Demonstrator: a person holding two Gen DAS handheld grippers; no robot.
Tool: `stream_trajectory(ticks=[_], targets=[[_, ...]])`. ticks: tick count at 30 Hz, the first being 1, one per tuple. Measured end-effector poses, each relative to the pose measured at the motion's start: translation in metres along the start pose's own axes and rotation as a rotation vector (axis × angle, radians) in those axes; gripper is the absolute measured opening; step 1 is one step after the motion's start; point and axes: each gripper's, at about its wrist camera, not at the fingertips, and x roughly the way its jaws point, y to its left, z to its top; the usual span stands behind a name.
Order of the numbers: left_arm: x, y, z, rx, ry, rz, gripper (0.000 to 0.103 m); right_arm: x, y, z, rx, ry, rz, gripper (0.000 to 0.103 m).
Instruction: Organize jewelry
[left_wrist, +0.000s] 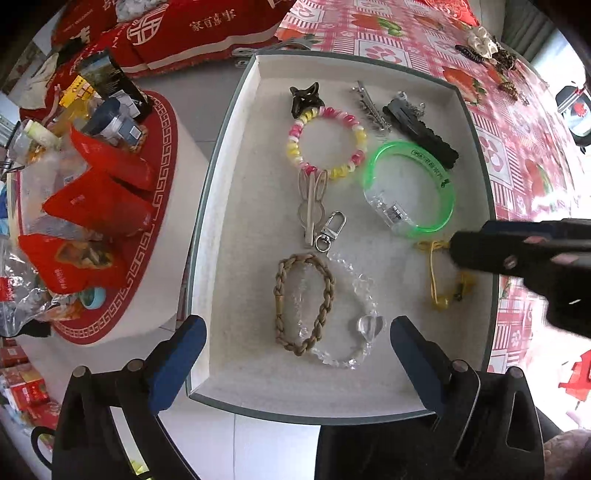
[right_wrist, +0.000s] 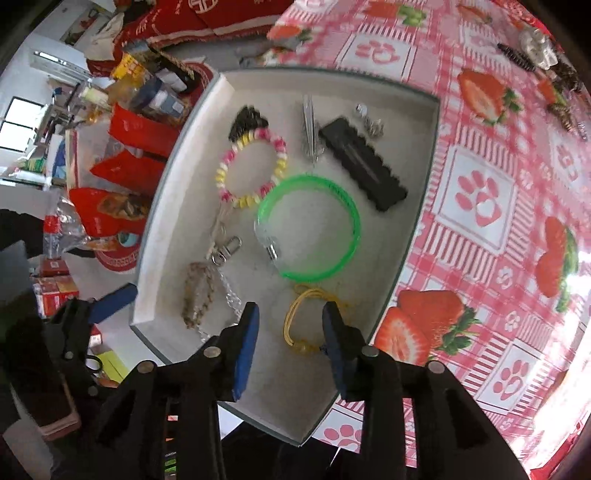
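Note:
A white tray (left_wrist: 236, 155) holds jewelry: a pink-yellow bead bracelet (left_wrist: 327, 142), a green bangle (left_wrist: 408, 188), a braided brown bracelet (left_wrist: 304, 301), a clear crystal bracelet with a heart (left_wrist: 371, 326), black clips (left_wrist: 421, 127), a rabbit keyring (left_wrist: 314, 206) and a yellow cord bracelet (left_wrist: 443, 275). My left gripper (left_wrist: 295, 354) is open over the tray's near end, above the brown bracelet. My right gripper (right_wrist: 290, 343) is open over the yellow cord bracelet (right_wrist: 306, 314), its fingers (right_wrist: 247, 347) either side of it, holding nothing. The tray also shows in the right wrist view (right_wrist: 177, 206).
The tray sits on a strawberry-print tablecloth (right_wrist: 480, 221). More hair pieces (left_wrist: 484, 48) lie at the table's far right corner. A round stool (left_wrist: 147, 229) at left carries red packets and boxes. Red cushions (left_wrist: 177, 29) lie beyond.

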Motion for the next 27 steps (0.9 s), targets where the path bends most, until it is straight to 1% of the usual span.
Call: stream_trajectory(ticks=[4, 8, 11, 16, 17, 19, 20, 21, 22, 24, 26, 27], targets=[[-0.002, -0.002, 0.000, 0.007, -0.001, -0.009, 0.103, -0.021, -0.008, -0.005, 0.019, -0.032, -0.022, 0.048], [-0.005, -0.005, -0.003, 0.033, -0.007, -0.008, 0.103, -0.031, -0.018, -0.012, 0.047, -0.038, -0.048, 0.049], [-0.009, -0.007, -0.005, 0.049, -0.010, 0.000, 0.103, -0.032, -0.018, -0.014, 0.065, -0.037, -0.057, 0.049], [-0.014, -0.007, -0.008, 0.043, -0.006, -0.007, 0.103, -0.031, -0.012, -0.023, 0.068, -0.028, -0.076, 0.051], [-0.015, -0.007, -0.009, 0.041, -0.009, -0.005, 0.103, -0.032, -0.011, -0.024, 0.067, -0.027, -0.080, 0.054], [-0.019, -0.006, -0.011, 0.037, -0.015, 0.001, 0.103, -0.035, -0.009, -0.027, 0.060, -0.035, -0.093, 0.069], [-0.021, -0.007, -0.012, 0.033, -0.017, 0.004, 0.103, -0.038, -0.008, -0.029, 0.054, -0.044, -0.101, 0.072], [-0.024, -0.007, -0.013, 0.028, -0.025, 0.005, 0.103, -0.042, -0.007, -0.030, 0.044, -0.056, -0.112, 0.077], [-0.026, -0.007, -0.014, 0.026, -0.031, 0.007, 0.103, -0.045, -0.006, -0.031, 0.039, -0.063, -0.120, 0.080], [-0.034, -0.009, -0.016, 0.026, -0.051, 0.021, 0.103, -0.052, -0.006, -0.035, 0.029, -0.080, -0.138, 0.080], [-0.042, -0.012, -0.019, 0.032, -0.070, 0.033, 0.103, -0.060, -0.006, -0.039, 0.025, -0.098, -0.164, 0.088], [-0.045, -0.013, -0.019, 0.034, -0.079, 0.035, 0.103, -0.064, -0.006, -0.041, 0.024, -0.108, -0.173, 0.090]])
